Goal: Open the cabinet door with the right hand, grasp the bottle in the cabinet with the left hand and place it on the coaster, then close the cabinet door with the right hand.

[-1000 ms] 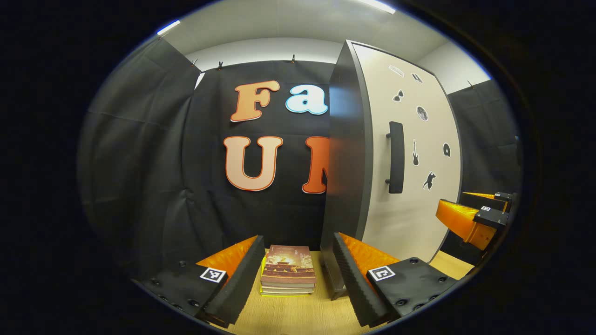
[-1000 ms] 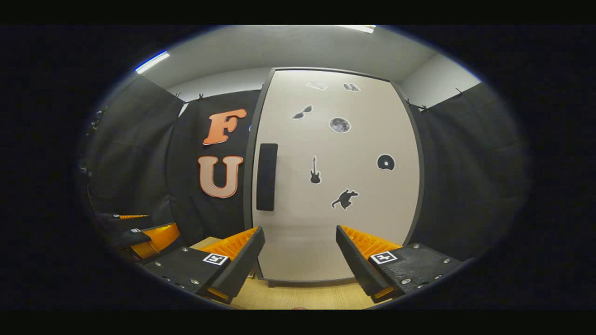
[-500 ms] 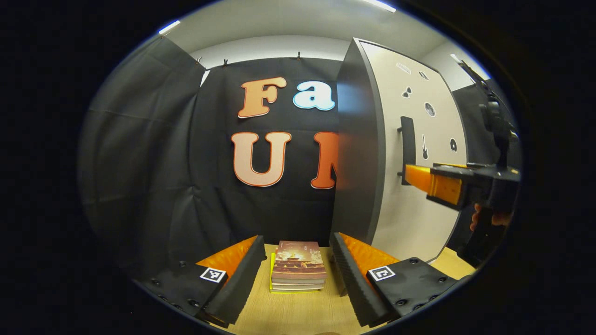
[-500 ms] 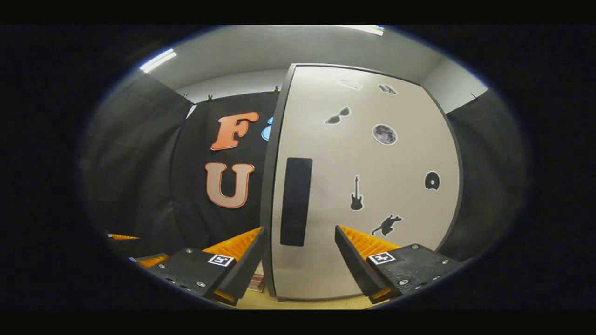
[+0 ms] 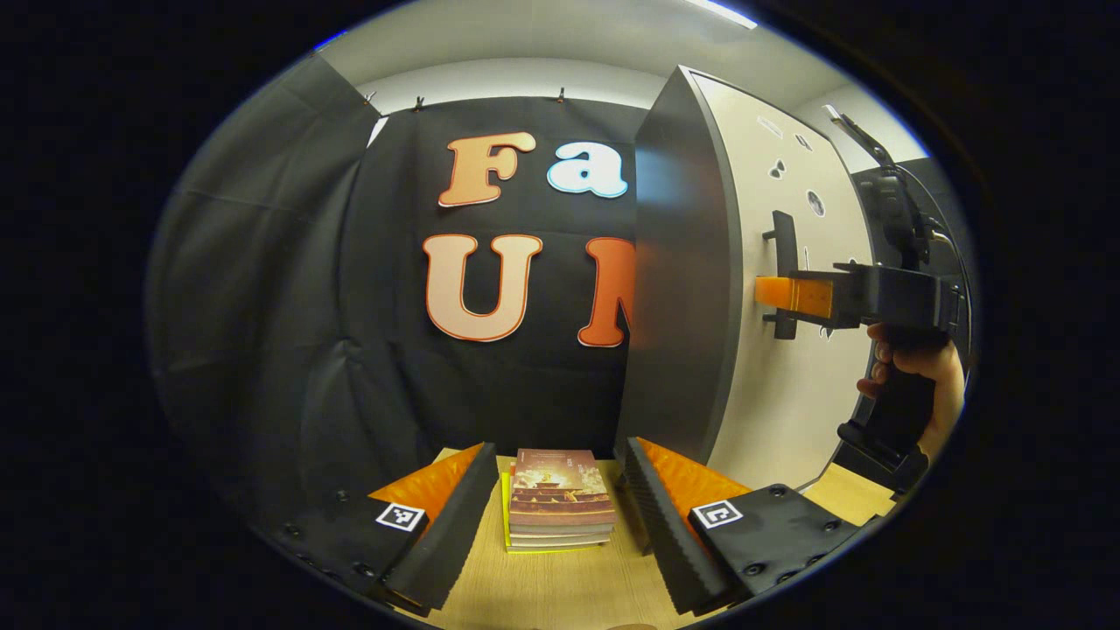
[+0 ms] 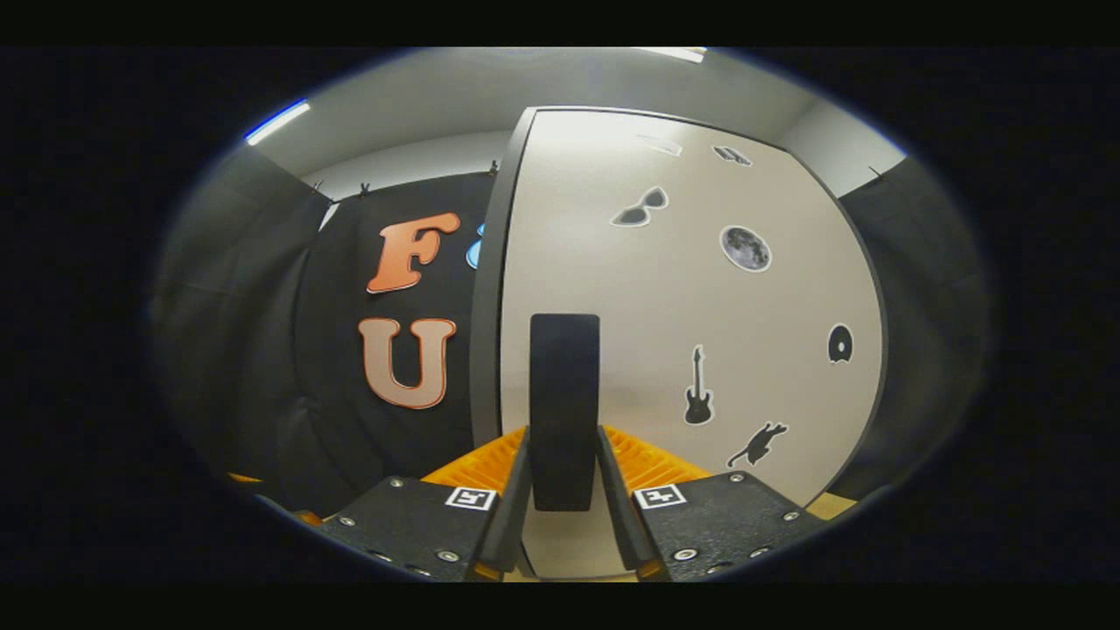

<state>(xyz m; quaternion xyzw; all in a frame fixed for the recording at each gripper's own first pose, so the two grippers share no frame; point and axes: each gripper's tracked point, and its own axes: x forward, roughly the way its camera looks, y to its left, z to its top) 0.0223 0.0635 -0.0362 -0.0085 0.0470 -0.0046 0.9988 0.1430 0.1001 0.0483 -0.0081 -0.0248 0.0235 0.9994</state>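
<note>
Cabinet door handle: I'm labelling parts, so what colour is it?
Black, a plain vertical bar handle on the pale cabinet door; clearest in the right gripper view.

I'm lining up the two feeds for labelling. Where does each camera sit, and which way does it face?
Left gripper view: rides the open left gripper, low over the wooden table, facing a stack of books and the cabinet's side; the right gripper and a hand show at the door handle.
Right gripper view: rides the right gripper, facing the cabinet door, fingers closed on the handle.
Shared: door, handle, right gripper.
</note>
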